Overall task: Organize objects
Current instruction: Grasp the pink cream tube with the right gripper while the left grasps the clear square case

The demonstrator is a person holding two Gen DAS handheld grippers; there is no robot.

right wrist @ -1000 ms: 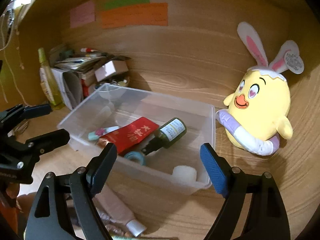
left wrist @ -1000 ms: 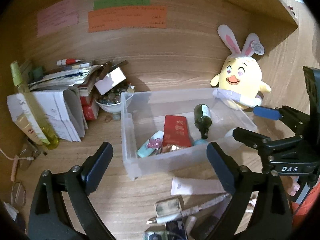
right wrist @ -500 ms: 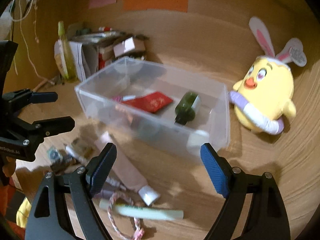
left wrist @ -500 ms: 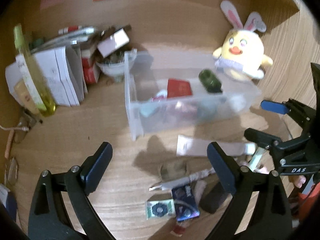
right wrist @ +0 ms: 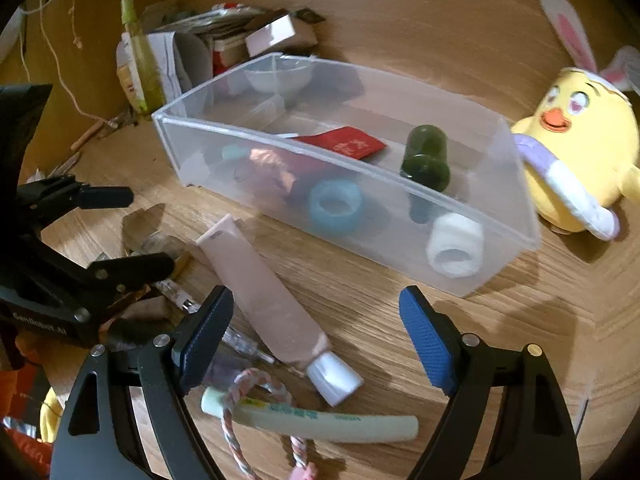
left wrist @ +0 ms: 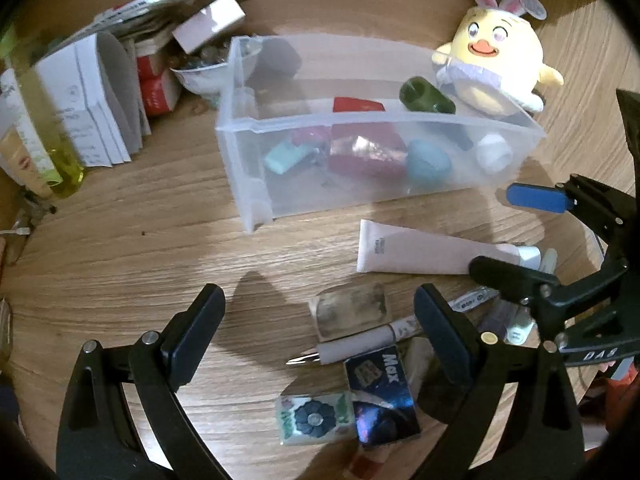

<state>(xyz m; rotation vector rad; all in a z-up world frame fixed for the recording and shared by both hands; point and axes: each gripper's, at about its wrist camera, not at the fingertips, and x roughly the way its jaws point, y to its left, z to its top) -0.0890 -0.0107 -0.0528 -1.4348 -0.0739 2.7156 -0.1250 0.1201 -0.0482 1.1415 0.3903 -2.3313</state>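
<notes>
A clear plastic bin [left wrist: 256, 168] [right wrist: 180, 160] stands on the wooden desk and holds a green bottle [left wrist: 426, 96] [right wrist: 426, 156], a red packet [right wrist: 344, 144], a blue tape roll [right wrist: 336, 206] and a white roll [right wrist: 454, 250]. In front of it lie a pink tube [left wrist: 432, 250] [right wrist: 268, 292], a pen [left wrist: 360, 346], a dark "Max" packet [left wrist: 380, 392], a flower-print packet [left wrist: 314, 420], a pale green tube [right wrist: 312, 422] and a pink cord [right wrist: 240, 420]. My left gripper [left wrist: 320, 332] is open above the pen and packets. My right gripper [right wrist: 316, 328] is open above the pink tube's cap end.
A yellow chick plush [left wrist: 494, 64] [right wrist: 580, 148] sits right of the bin. Papers, small boxes, a bowl [left wrist: 204, 74] and a yellow-green bottle [left wrist: 44, 120] crowd the back left corner. The desk's back wall stands just behind the bin.
Both grippers have pulled back and tilted down from the bin towards the loose items in front of it. Both stay open and empty.
</notes>
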